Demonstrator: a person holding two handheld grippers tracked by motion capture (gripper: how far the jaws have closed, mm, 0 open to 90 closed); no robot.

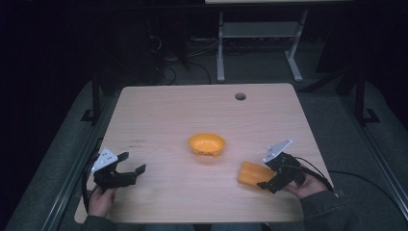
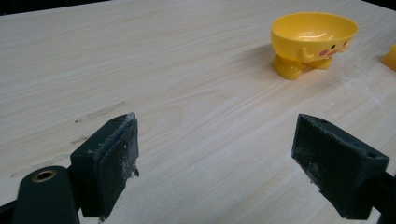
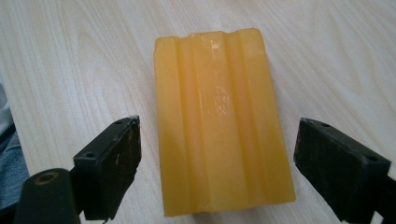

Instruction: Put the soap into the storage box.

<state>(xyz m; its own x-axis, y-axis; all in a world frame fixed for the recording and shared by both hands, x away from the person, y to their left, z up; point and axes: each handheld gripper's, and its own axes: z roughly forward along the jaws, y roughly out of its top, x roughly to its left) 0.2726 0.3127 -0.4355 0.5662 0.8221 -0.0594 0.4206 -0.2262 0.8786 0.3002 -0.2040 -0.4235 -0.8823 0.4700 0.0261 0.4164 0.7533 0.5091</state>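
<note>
Soap bar, orange-yellow with ridges running along its length, lies flat on the wooden table; we take the yellow bowl as our landmark. In the high view the bar sits near the bowl, on its near-right side, apart from it. The bowl stands upright around the middle of the table, on small feet, with a cartoon face on its wall, as we see in the left gripper view.

Right gripper is at the bar's right end, further from the bowl than the bar is. In its own view the right gripper has its jaws spread wide, one on each side of the bar, both clear of it with table showing in the gaps; nothing is gripped. We can't tell how high the jaws are above the table.

Left gripper is well apart from the bowl, on its near-left side. Its own view shows the left gripper with jaws wide apart and bare wood between them, holding nothing, with the bowl up ahead to the right.

A hand holds the left gripper, another hand the right.
</note>
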